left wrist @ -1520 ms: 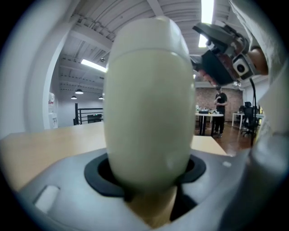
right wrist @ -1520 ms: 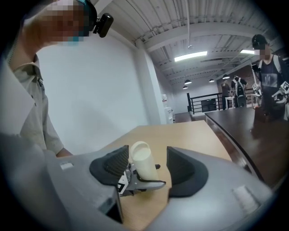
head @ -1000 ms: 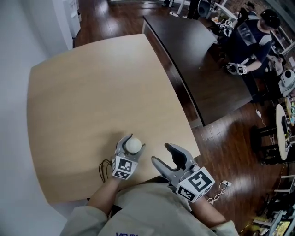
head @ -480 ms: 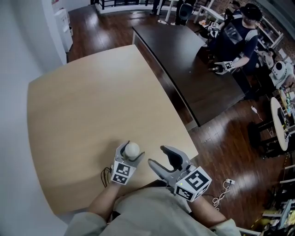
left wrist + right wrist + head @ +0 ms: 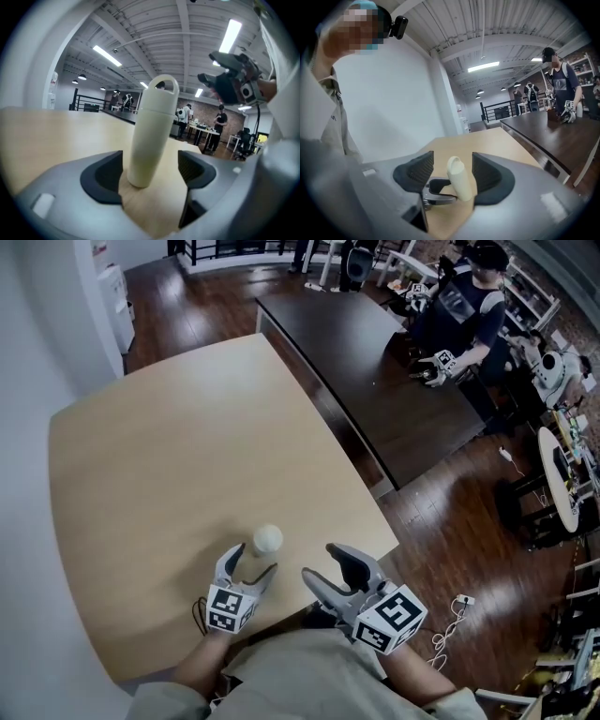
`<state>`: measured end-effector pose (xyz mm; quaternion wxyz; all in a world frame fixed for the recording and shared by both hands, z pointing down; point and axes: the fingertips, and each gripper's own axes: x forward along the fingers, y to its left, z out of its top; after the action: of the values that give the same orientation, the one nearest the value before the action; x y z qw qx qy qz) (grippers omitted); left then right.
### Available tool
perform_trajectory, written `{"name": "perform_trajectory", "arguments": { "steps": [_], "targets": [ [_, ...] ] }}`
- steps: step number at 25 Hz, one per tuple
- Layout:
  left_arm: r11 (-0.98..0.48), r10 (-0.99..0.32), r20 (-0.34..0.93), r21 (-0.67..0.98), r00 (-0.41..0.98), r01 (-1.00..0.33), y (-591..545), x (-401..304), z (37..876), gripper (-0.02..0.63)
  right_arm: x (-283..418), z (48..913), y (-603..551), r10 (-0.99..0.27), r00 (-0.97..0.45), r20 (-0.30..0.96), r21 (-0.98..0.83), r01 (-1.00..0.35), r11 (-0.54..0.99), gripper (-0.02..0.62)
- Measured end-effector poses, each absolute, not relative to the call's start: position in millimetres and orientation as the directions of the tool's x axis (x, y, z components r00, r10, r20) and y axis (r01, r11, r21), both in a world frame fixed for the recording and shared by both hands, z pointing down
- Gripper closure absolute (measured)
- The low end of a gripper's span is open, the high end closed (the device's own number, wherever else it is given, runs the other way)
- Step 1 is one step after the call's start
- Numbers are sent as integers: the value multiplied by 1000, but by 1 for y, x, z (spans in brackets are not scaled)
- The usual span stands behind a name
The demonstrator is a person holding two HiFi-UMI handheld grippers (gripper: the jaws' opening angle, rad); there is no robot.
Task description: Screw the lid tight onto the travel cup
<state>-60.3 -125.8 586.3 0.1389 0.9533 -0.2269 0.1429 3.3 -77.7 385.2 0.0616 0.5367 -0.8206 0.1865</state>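
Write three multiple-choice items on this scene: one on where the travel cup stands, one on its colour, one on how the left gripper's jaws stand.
1. Where does the travel cup stand?
A. on the light wooden table, near the person
B. in a sink
C. on a stove

2. What colour is the cup?
A. red
B. cream
C. black

3. How do the jaws of the left gripper stand?
A. clamped on the cup
B. shut and empty
C. open, with the cup between them untouched

Answers:
1 A: the head view shows it upright on the table's near edge.
2 B: body and lid are both cream.
3 C: the jaws have just been opening, and the left gripper view shows a gap on each side of the cup.
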Motion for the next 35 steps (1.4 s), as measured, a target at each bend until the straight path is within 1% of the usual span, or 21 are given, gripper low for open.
{"name": "perform_trajectory", "arguments": {
  "steps": [2, 4, 5, 6, 7, 8, 9, 10, 11, 12, 16, 20, 26, 29, 35],
  "targets": [
    [-843, -402, 336, 228, 852, -488, -112, -83, 585, 270, 3, 393, -73, -854, -419, 306, -241, -903, 357, 340],
    [-806, -443, 326, 263, 835, -530, -102, -104, 578, 320, 5, 401, -68, -847, -432, 310, -245, -897, 368, 341],
    [-783, -471, 316, 280, 823, -556, -99, -112, 571, 342, 6, 404, -64, -844, -440, 308, -244, -894, 377, 363],
    [-762, -501, 304, 290, 811, -579, -95, -118, 562, 384, 8, 407, -61, -841, -447, 304, -241, -891, 386, 390],
    [-746, -528, 293, 290, 797, -600, -92, -122, 551, 456, 9, 409, -58, -840, -452, 300, -234, -888, 395, 427],
    [-735, -551, 281, 282, 785, -617, -88, -122, 541, 540, 11, 411, -54, -839, -457, 296, -225, -887, 403, 476],
    [-728, -569, 270, 274, 777, -628, -84, -120, 530, 594, 12, 413, -49, -837, -461, 295, -214, -886, 412, 521],
    [-725, -580, 260, 267, 772, -634, -78, -115, 519, 604, 15, 415, -44, -835, -465, 293, -206, -884, 420, 546],
    [-724, -587, 250, 263, 770, -638, -71, -108, 509, 604, 17, 416, -38, -833, -470, 290, -200, -881, 428, 578],
    [-723, -593, 242, 260, 768, -640, -62, -99, 500, 604, 21, 416, -31, -832, -477, 283, -197, -878, 436, 594],
    [-715, -615, 206, 261, 761, -649, -22, -55, 471, 604, 41, 418, 2, -828, -508, 236, -211, -859, 467, 594],
    [-685, -660, 191, 246, 727, -686, 21, -21, 453, 604, 63, 430, 36, -815, -538, 218, -275, -835, 477, 594],
    [-648, -708, 251, 140, 660, -749, 97, -14, 445, 604, 74, 425, 78, -795, -576, 192, -275, -809, 519, 594],
    [-631, -719, 271, 129, 639, -765, 121, -19, 442, 604, 75, 407, 97, -804, -573, 158, -258, -810, 526, 594],
    [-678, -707, 217, 66, 673, -733, 147, -6, 413, 604, 78, 388, 135, -829, -548, 112, -266, -820, 506, 594]
  ]
}}
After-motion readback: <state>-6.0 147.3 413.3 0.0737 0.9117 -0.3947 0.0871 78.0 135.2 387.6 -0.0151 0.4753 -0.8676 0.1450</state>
